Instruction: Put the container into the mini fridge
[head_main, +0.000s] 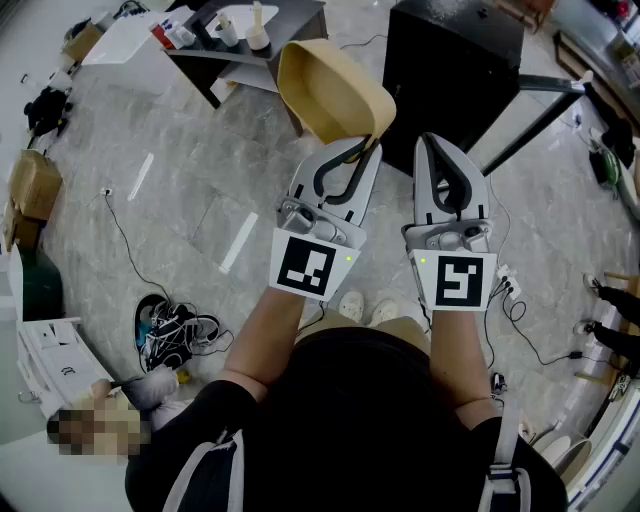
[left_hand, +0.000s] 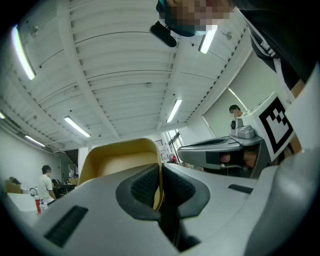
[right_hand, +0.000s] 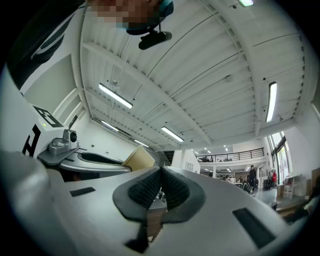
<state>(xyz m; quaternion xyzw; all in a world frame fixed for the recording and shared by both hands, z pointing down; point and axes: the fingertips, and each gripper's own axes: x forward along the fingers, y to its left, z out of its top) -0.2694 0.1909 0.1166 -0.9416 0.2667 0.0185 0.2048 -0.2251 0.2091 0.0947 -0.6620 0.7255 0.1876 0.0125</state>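
Two grippers are held side by side above the marble floor (head_main: 180, 200). The left gripper (head_main: 367, 149) is clamped on the thin wall of the tan container (head_main: 325, 90), which is held tilted in the air beside the black mini fridge (head_main: 450, 60). The right gripper (head_main: 441, 146) is closed, with nothing between its pads.

I have open floor (head_main: 170, 210) to my left; the black mini fridge (head_main: 450, 70) and grey table (head_main: 300, 22) block the way straight ahead.
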